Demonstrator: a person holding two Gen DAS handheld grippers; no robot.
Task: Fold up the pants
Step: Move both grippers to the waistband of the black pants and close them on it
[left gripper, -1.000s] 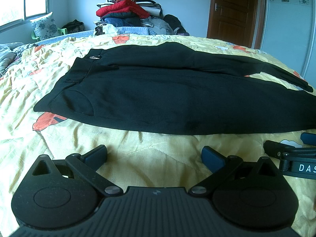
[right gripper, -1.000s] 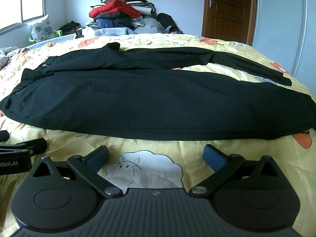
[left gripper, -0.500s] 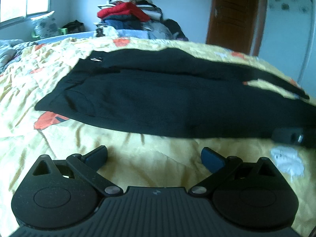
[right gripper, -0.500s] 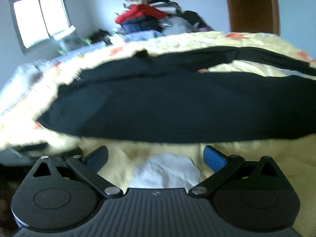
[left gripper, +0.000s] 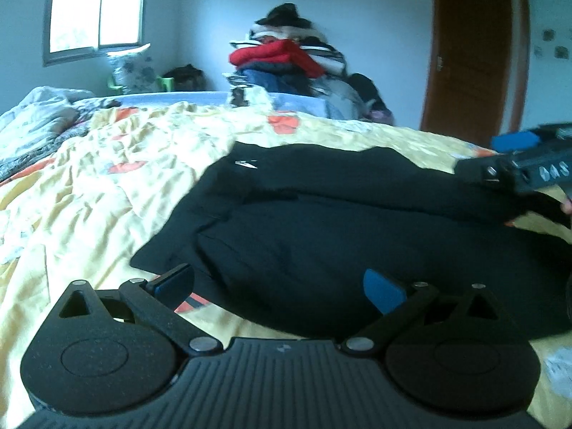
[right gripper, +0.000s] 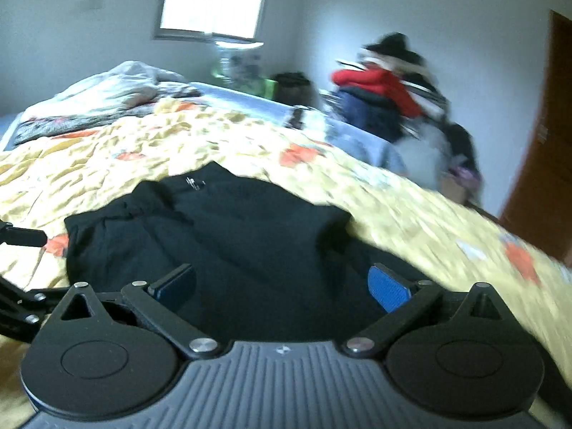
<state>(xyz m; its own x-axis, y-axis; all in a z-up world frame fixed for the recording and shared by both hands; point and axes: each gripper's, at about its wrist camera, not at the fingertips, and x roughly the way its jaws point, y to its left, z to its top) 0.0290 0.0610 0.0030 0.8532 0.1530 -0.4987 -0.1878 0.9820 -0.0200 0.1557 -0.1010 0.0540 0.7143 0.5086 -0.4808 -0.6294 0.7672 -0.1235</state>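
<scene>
Black pants (left gripper: 321,221) lie spread on a yellow patterned bedspread (left gripper: 107,178), waistband to the left with a small white logo. My left gripper (left gripper: 279,286) is open, low over the near waist edge, its blue pads apart with nothing between them. In the right wrist view the pants (right gripper: 232,236) fill the middle, and my right gripper (right gripper: 282,286) is open just above the black cloth. The right gripper's body (left gripper: 525,171) also shows at the right edge of the left wrist view, over the far side of the pants. Both views are blurred.
A pile of clothes (left gripper: 286,60) with a red jacket stands beyond the bed's far edge. A brown door (left gripper: 472,57) is at the back right and a window (left gripper: 96,7) at the back left. Crumpled grey bedding (right gripper: 107,96) lies at the far left of the bed.
Both grippers have moved forward and leftward over the pants toward the waist end. The right gripper swung its view left and now hovers over the cloth. Both stay open.
</scene>
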